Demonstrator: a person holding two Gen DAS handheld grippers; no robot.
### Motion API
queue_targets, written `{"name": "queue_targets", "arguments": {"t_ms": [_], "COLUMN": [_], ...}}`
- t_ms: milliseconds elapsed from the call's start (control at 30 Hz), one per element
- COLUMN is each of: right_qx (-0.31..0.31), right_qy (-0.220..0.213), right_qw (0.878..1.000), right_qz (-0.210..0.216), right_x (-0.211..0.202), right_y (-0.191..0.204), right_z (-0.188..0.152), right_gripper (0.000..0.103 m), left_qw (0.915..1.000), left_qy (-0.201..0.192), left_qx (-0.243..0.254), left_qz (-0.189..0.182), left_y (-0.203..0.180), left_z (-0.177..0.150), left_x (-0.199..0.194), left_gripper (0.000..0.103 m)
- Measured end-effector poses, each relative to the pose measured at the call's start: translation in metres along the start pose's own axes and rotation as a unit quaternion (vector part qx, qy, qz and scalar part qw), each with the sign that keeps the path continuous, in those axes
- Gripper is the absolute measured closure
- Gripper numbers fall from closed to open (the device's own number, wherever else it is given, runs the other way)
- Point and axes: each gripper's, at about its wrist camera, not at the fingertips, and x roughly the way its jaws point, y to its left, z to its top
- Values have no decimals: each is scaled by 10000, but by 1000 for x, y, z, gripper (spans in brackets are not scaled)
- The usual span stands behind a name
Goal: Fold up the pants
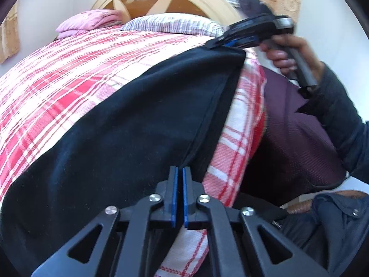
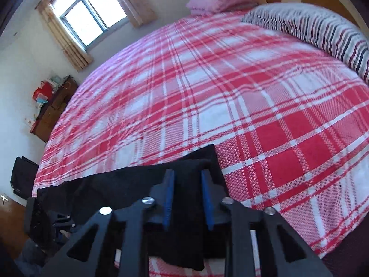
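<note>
**Two grippers take opposite ends of dark pants on a plaid bed**

The left gripper (image 1: 180,194) has its blue pads drawn almost together. The seamed edge of the pants (image 1: 115,127) runs straight into its tips, so it appears to pinch that near edge. This is likely an anchor hold, keeping one end fixed while the other end is handled.

The right gripper (image 2: 188,194) sits at the far right corner of the pants, held by a person's hand (image 1: 283,53) in a dark sleeve. Its pads stand a little apart with a bunched thickness of black cloth filling the gap. They seem to press on the cloth, though blur makes this uncertain.

The pants lie flat as a broad dark band along the right edge of the bed, on a red and white plaid cover (image 1: 69,69). They stretch from the near gripper to the far one. Holding both ends would keep the cloth taut and its edge straight, ready to be carried over into a fold.

A striped pillow (image 1: 173,23) and a folded pink blanket (image 1: 92,20) rest at the far end, well apart from the pants. That leaves open bed to the left for folding.
</note>
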Motion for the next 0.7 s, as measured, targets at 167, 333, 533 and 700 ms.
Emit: {"name": "queue_targets", "arguments": {"t_ms": [167,333,533,700], "right_qx": [-363,-861,-475,-324], "right_qy": [-679,-529,-595,-773], "right_qw": [9970,9920,9906,9935], "right_qz": [13,-758,-1134,-770], "right_x": [-25,-16,-26,-61], "right_y": [14,21,-4,-3], "right_z": [-3,-8,-18,-40], "right_gripper": [94,88,57,57], "left_qw": [9995,9985,9996,9992], "left_qy": [-22,230,-116,-381], "left_qx": [-78,106,126,55], "left_qz": [-309,-492,-240,87], "left_y": [1,-11,-10,-5], "left_z": [3,0,8,14], "left_x": [-6,9,-5,-11], "left_gripper": [101,101,101,101]}}
